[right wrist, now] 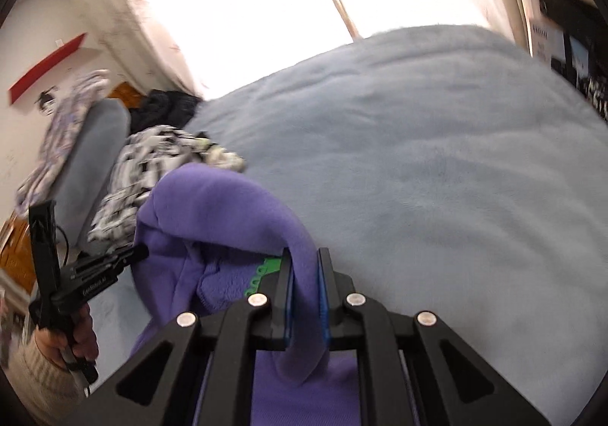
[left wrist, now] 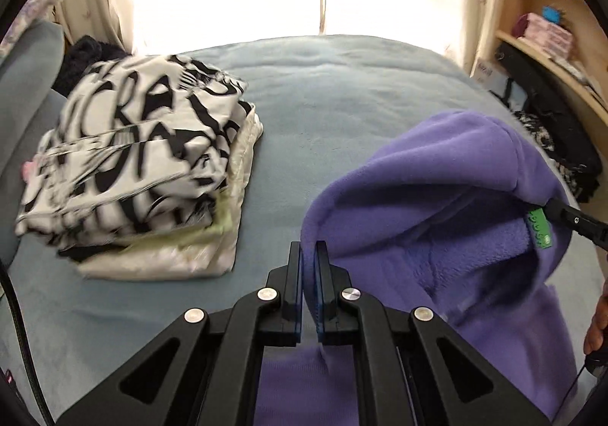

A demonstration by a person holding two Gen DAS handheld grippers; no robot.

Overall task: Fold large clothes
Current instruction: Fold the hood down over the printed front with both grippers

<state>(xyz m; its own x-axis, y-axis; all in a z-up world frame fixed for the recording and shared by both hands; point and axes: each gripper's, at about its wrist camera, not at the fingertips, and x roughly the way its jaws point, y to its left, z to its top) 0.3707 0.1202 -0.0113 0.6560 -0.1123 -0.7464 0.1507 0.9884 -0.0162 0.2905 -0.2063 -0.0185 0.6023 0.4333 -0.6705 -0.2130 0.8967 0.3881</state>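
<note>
The left gripper (left wrist: 308, 255) has its jaws pinched nearly together on a thin edge of the purple fleece hoodie (left wrist: 448, 190), which rises to the right of those jaws and drapes below them. The right gripper (right wrist: 304, 262) has its jaws closed on a thicker rolled band of the same hoodie, near a green neck label (right wrist: 266, 270) lying just left of its left jaw. The garment hangs between the two grips, hood ballooning forward of both, above the grey-blue plush bedspread (left wrist: 342, 91). The likeliest fault, as I judge it, is the left hold slipping: it takes only a sliver of soft, springy pile, and the weight of a bulky hoodie pulling down could draw that edge out. The hood could also fold in on itself as the garment is laid down, leaving a lumpy crease. Well to the left of the left jaws sits a folded stack of black-and-white printed cloth (left wrist: 144, 160), smooth and crisp-edged; a swinging sleeve could brush and topple it.
</note>
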